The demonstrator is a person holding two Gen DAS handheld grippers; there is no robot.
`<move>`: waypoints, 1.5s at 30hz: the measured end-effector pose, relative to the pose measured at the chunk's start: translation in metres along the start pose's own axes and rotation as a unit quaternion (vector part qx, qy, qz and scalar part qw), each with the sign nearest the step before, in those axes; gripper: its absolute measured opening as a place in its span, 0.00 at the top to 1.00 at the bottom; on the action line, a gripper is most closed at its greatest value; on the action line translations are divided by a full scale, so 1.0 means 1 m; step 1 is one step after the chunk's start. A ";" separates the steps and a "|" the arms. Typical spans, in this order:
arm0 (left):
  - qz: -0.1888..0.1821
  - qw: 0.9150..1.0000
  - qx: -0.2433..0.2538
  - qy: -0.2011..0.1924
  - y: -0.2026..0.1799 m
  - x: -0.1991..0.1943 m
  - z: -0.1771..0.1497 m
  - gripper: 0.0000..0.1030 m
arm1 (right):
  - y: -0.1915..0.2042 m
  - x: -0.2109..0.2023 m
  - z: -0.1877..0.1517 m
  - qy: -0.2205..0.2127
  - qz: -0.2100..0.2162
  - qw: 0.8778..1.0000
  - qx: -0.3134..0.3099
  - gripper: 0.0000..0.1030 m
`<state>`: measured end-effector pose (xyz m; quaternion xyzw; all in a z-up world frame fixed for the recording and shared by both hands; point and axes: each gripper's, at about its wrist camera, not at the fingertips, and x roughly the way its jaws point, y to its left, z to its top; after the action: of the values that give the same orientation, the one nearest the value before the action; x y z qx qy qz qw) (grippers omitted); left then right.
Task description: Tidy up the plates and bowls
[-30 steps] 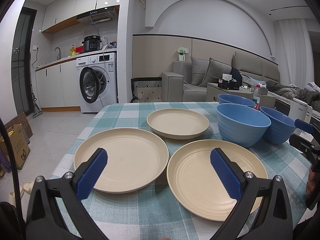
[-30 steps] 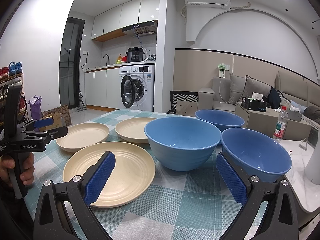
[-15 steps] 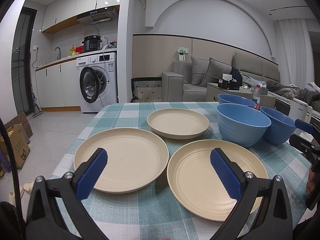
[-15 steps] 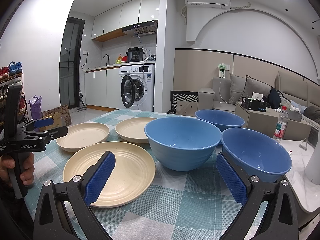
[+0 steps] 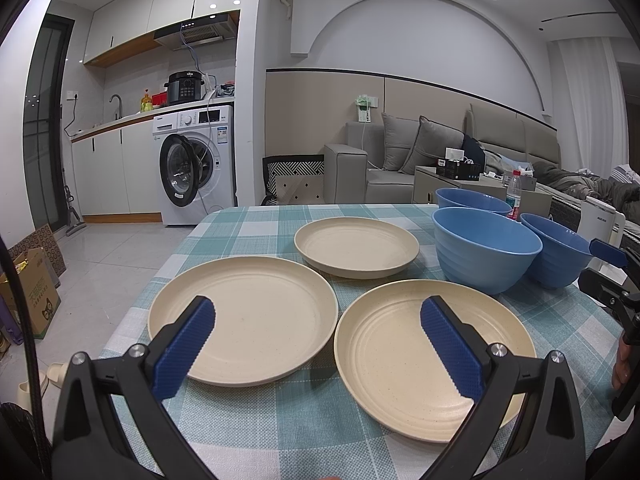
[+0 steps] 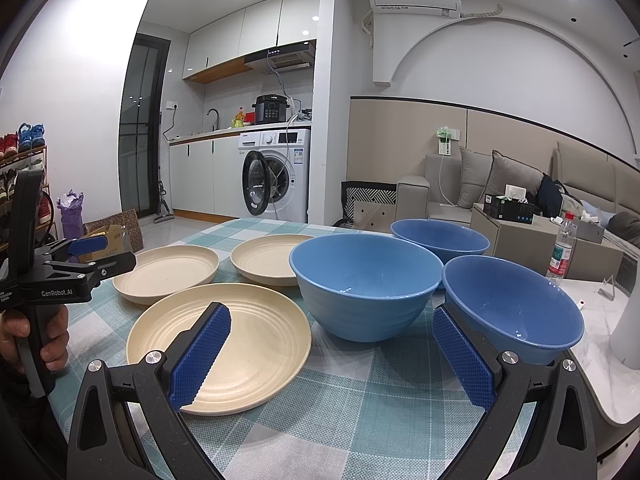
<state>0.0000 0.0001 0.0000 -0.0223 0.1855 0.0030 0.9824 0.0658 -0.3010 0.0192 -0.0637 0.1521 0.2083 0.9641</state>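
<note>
The left gripper's (image 6: 86, 254) black body reads "GenRobot.AI" in white in the right wrist view, with smaller lettering beside it too small to make out. A carton (image 5: 34, 294) on the floor left of the table carries print and a cat-face logo that cannot be read. The water bottle (image 6: 561, 249) past the bowls has a red and green label, also illegible.

The left gripper (image 5: 318, 338) hangs spread wide over the near edge of the checked tablecloth (image 5: 304, 412), its blue pads (image 5: 184, 346) apart and gripping nothing; a hand (image 6: 38, 334) holds its handle. The right gripper (image 6: 330, 354) is likewise wide apart and empty, clear of every dish.

Three cream plates lie flat and separate on the cloth: a near-left plate (image 5: 244, 314), a near-right ribbed plate (image 5: 404, 358) and a far plate (image 5: 356, 250). To their right stand three blue bowls, upright and close together: the big bowl (image 6: 364, 284) in the middle, a rear bowl (image 6: 440, 238) behind it and a right bowl (image 6: 512, 312) at the table's right edge.
</note>
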 end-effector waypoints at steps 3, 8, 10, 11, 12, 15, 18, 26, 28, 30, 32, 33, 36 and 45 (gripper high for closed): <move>0.000 1.000 -0.001 0.001 0.000 0.000 0.000 0.00 | 0.000 -0.001 0.000 -0.001 -0.001 1.000 0.000 0.00; 0.000 1.000 0.001 0.001 -0.009 0.002 0.000 0.00 | -0.001 0.001 0.000 0.000 -0.001 1.000 -0.001 0.00; 0.001 1.000 0.000 0.000 -0.010 0.003 0.000 0.00 | -0.001 0.001 0.000 0.000 -0.001 1.000 0.000 0.00; 0.001 1.000 0.000 0.000 -0.007 0.003 0.000 0.00 | -0.001 0.001 0.000 0.000 0.000 1.000 0.001 0.00; 0.001 1.000 0.001 0.000 -0.007 0.003 0.000 0.00 | -0.001 0.001 0.000 0.000 0.000 1.000 0.001 0.00; 0.001 1.000 0.001 0.000 -0.005 0.003 0.000 0.00 | 0.000 0.001 0.000 0.000 -0.001 1.000 0.000 0.00; 0.001 1.000 0.001 0.000 -0.005 0.003 0.000 0.00 | 0.001 0.001 0.000 0.000 -0.001 1.000 0.000 0.00; 0.001 1.000 0.001 0.000 -0.005 0.003 0.000 0.00 | 0.000 0.001 0.000 0.000 -0.001 1.000 0.000 0.00; 0.001 1.000 0.001 0.000 -0.006 0.003 0.000 0.00 | 0.000 0.001 0.000 0.000 -0.001 1.000 0.000 0.00; 0.001 1.000 0.001 0.000 -0.005 0.003 0.000 0.00 | 0.000 0.001 0.000 0.000 -0.001 1.000 0.000 0.00; 0.001 1.000 0.000 -0.001 -0.001 0.001 0.000 0.00 | 0.001 0.001 0.000 0.000 -0.001 1.000 0.000 0.00; 0.001 1.000 0.000 -0.001 -0.001 0.001 0.000 0.00 | 0.001 0.001 0.000 0.000 -0.001 1.000 0.000 0.00; 0.002 1.000 0.001 -0.002 -0.001 0.000 0.000 0.00 | 0.001 0.001 0.000 0.000 -0.001 1.000 0.000 0.00; 0.006 1.000 -0.001 -0.002 0.001 -0.001 0.000 0.00 | 0.001 0.001 0.000 0.001 -0.001 1.000 0.001 0.00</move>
<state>-0.0008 0.0014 -0.0002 -0.0218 0.1834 0.0090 0.9828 0.0663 -0.3000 0.0189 -0.0627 0.1536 0.2070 0.9642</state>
